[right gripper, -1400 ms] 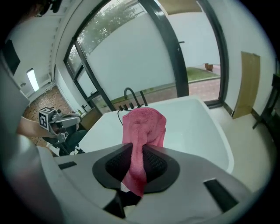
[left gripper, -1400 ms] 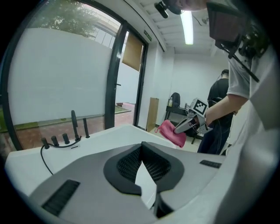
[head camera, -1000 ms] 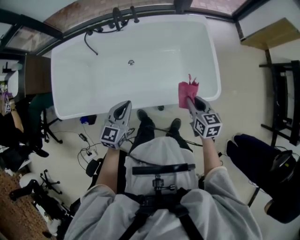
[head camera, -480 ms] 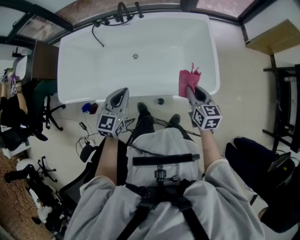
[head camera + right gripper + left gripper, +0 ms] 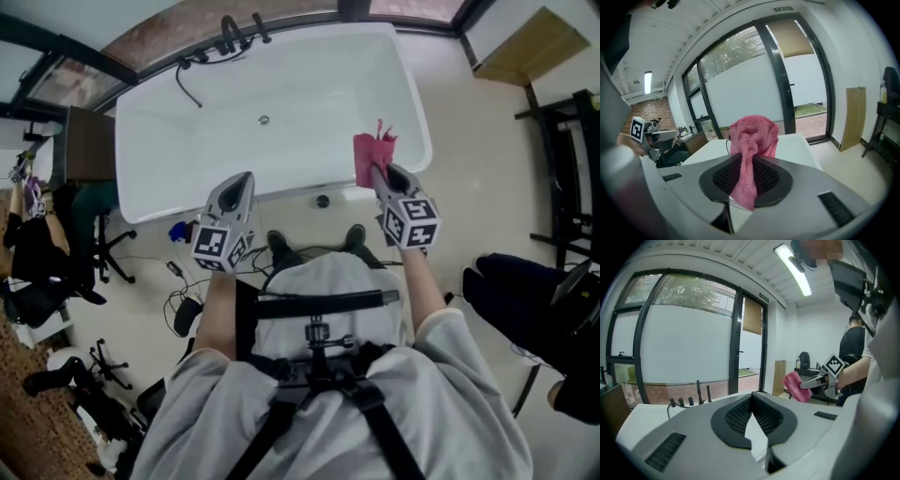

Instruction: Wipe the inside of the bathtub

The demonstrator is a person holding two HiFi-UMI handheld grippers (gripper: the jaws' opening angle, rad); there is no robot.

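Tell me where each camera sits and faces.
Head view: on the person's head, steeply down at the white freestanding bathtub; shows torso, forearms, left gripper, right gripper holding the pink terry cloth.
Left gripper view: on the left gripper, along its shut, empty fingers, across the tub toward black-framed windows; a forearm shows.
Right gripper view: on the right gripper, along fingers shut on the cloth, toward the same windows.
Shared: each gripper view shows the other gripper.

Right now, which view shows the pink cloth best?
Right gripper view: the pink cloth fills the centre, weave visible, pinched in the tongs of the right gripper. Head view shows it small, over the near right corner of the bathtub. Left gripper view catches it small at far right.
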